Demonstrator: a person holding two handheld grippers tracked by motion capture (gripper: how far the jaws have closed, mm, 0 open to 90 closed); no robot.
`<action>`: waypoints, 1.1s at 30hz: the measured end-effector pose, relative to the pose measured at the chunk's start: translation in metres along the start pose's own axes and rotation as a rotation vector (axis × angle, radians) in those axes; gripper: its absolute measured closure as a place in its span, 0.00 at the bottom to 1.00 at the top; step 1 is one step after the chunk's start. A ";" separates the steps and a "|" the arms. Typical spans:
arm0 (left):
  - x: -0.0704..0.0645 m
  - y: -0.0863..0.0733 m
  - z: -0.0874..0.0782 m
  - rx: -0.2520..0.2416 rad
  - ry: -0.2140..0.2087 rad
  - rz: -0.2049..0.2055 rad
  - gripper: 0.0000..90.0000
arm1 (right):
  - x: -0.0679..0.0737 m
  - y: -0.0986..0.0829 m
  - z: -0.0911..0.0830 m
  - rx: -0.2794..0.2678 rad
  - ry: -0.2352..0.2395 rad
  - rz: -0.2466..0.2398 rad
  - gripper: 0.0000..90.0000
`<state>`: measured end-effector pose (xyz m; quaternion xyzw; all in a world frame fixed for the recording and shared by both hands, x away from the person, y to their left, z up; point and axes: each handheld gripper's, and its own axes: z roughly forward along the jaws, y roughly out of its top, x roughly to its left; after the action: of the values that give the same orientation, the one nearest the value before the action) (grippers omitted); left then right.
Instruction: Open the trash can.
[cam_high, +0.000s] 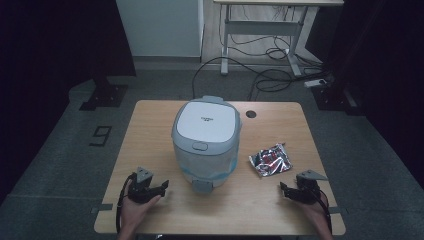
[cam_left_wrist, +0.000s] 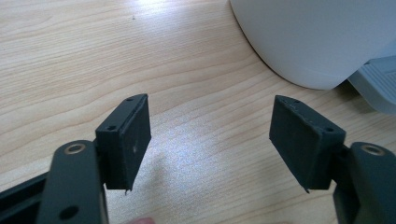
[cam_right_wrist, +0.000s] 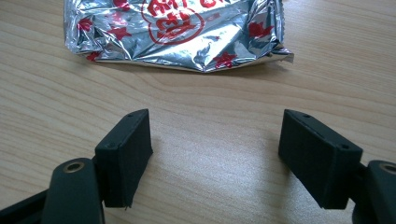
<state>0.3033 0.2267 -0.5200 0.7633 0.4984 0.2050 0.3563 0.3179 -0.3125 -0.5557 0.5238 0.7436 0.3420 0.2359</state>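
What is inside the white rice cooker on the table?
The white rice cooker has its flat lid shut, so the inside is hidden. On the lid I see a small dark mark, too small to read, and a grey latch button at its front edge.

Bare surface (cam_left_wrist: 70, 56) between and just ahead of the left gripper (cam_left_wrist: 210, 135) jaws, spread wide, with the white cooker (cam_high: 206, 140) bulking up ahead and to their right, its grey latch tab (cam_left_wrist: 378, 88) jutting low beside it. Open wood between the right gripper (cam_right_wrist: 215, 154) jaws too; foil packet (cam_right_wrist: 177, 32) lying flat straight ahead, near, not touching.
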 end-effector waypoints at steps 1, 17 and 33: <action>0.000 0.000 -0.001 -0.004 -0.004 -0.001 0.34 | 0.000 0.000 0.000 0.000 0.000 0.000 0.28; 0.002 0.002 -0.010 -0.069 -0.096 -0.021 0.54 | -0.001 0.000 0.000 0.000 -0.007 0.009 0.29; -0.015 0.008 -0.026 -0.167 -0.203 0.036 1.00 | -0.001 0.000 0.000 -0.001 -0.008 0.009 0.30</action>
<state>0.2840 0.2197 -0.4964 0.7567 0.4273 0.1739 0.4632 0.3185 -0.3134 -0.5556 0.5285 0.7401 0.3412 0.2376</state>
